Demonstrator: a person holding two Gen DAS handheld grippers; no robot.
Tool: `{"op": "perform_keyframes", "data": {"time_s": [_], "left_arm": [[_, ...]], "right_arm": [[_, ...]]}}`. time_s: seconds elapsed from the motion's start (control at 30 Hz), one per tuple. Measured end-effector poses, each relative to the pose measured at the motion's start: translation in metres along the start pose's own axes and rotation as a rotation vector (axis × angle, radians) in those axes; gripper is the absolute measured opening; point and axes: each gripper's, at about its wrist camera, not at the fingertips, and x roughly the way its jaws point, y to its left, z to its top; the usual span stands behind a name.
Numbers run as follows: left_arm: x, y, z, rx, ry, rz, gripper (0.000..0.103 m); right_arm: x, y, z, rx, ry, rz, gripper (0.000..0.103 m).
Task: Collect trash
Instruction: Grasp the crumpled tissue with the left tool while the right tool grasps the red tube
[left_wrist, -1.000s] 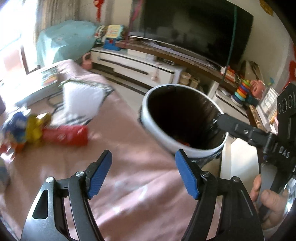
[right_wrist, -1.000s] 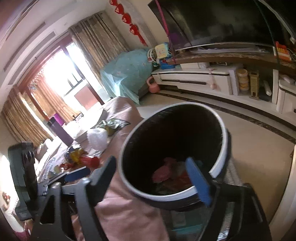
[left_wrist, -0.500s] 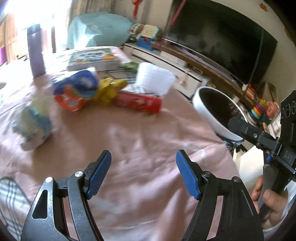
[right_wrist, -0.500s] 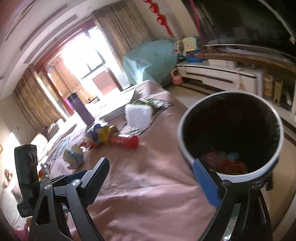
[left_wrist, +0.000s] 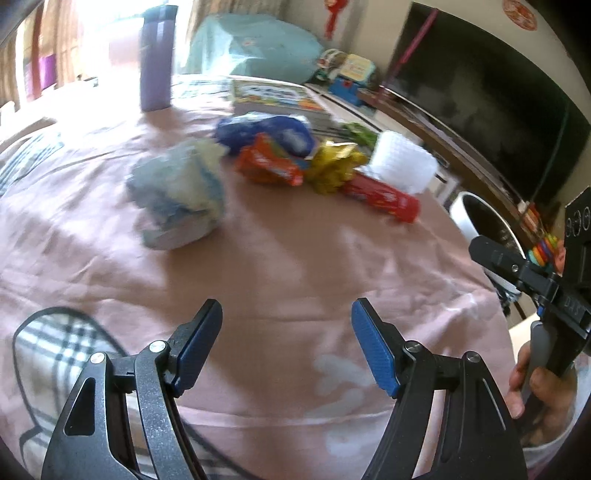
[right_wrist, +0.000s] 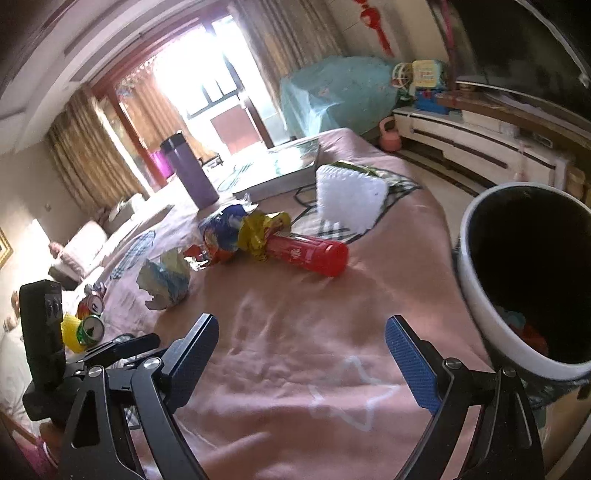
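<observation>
Trash lies in a loose cluster mid-table on the pink cloth (left_wrist: 295, 266): crumpled pale-blue wad (left_wrist: 177, 201) nearest, then orange wrapper (left_wrist: 269, 166), blue bag (left_wrist: 266, 131), yellow foil (left_wrist: 334, 166), red tube (left_wrist: 382, 197), white foam block (left_wrist: 402, 162) at the far edge. White bin (right_wrist: 517, 280) stands off the table's right edge, some rubbish at its bottom. Left gripper (left_wrist: 286, 345) spread wide, empty, above bare cloth; right gripper (right_wrist: 301, 363) likewise wide, empty. Against a second ago, the left view has swung off the bin onto the heap; the right gripper has pulled back from over the bin mouth to the tabletop. Purple flask (left_wrist: 155, 59) and books (left_wrist: 277, 98) behind.
</observation>
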Motion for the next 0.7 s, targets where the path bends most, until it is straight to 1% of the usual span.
{"op": "perform_keyframes", "data": {"time_s": [0.13, 0.3, 0.47, 0.6, 0.7], "left_arm": [[0.001, 0.015, 0.006, -0.033, 0.006, 0.009, 0.074], [-0.004, 0.029, 0.017, -0.055, -0.016, 0.044, 0.075], [-0.006, 0.045, 0.03, -0.088, -0.032, 0.087, 0.078], [-0.002, 0.053, 0.042, -0.096, -0.039, 0.124, 0.08], [0.009, 0.059, 0.053, -0.097, -0.037, 0.145, 0.081]], "right_arm": [[0.011, 0.004, 0.006, -0.025, 0.015, 0.004, 0.093], [0.031, 0.014, 0.019, -0.096, 0.045, 0.007, 0.093], [0.042, 0.022, 0.028, -0.159, 0.063, 0.016, 0.093], [0.06, 0.028, 0.042, -0.253, 0.071, 0.006, 0.093], [0.071, 0.028, 0.047, -0.283, 0.084, 0.008, 0.093]]}}
